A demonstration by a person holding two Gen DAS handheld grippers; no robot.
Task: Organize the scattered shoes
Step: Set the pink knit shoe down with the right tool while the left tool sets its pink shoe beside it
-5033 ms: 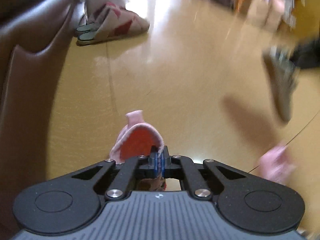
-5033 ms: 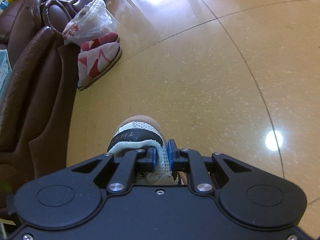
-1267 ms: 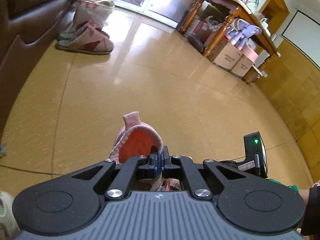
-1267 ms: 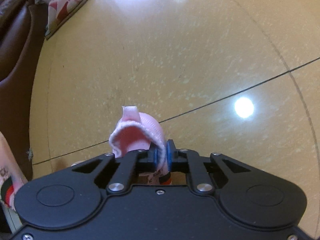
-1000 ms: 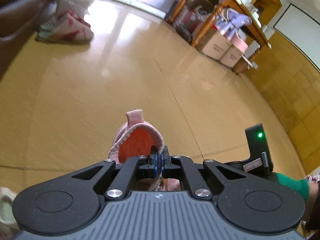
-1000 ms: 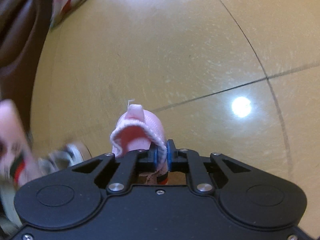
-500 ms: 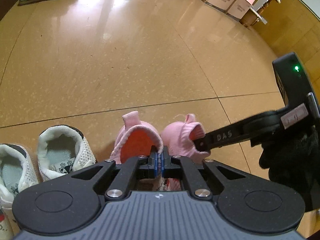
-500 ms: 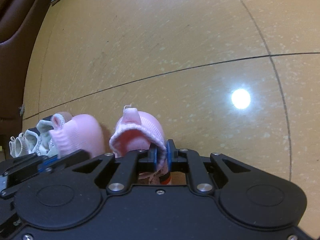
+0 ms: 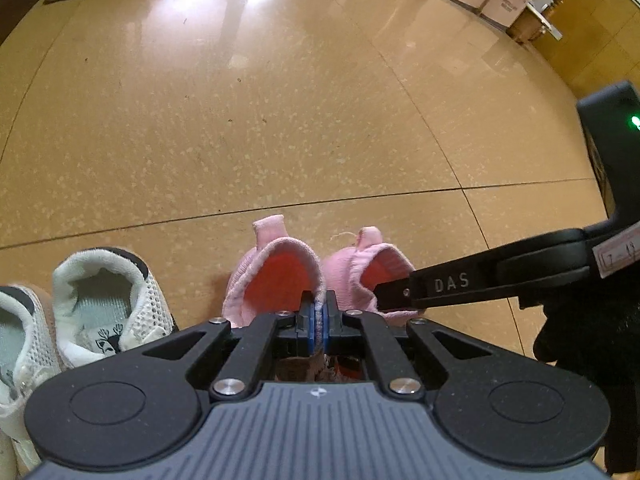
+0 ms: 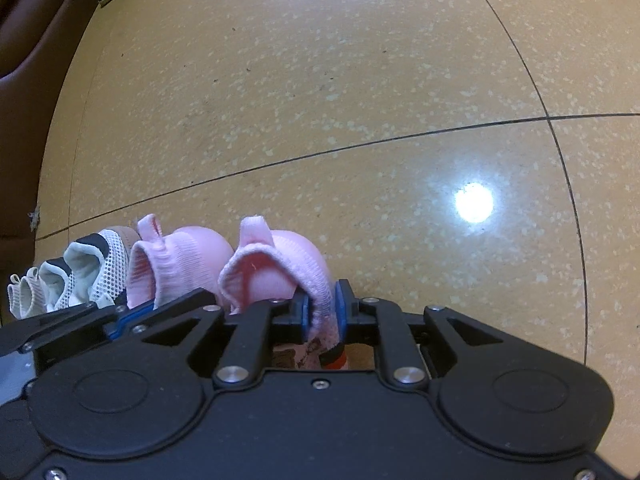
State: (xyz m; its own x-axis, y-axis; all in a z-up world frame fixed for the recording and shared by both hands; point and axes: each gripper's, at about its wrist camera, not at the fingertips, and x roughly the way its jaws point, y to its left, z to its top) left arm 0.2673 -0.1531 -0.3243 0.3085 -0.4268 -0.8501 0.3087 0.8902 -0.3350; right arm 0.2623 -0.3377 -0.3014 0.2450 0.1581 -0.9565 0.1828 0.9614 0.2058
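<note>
left wrist view: two pink knit slip-on shoes (image 9: 276, 280) (image 9: 372, 268) are set side by side on the tan tiled floor (image 9: 240, 120), toes pointed away; one collar is pinched by the left tool (image 9: 318, 322), while the other sits between the right tool's (image 10: 320, 312) opening jaws.

The white shoe (image 9: 16, 344) (leftmost) is cut off by the frame edge.

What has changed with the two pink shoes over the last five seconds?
Both pink shoes came down beside the white sneakers. Right tool, which earlier held a white sneaker, holds the right pink shoe, jaws now opening. Left tool stays clamped on the left pink shoe.
</note>
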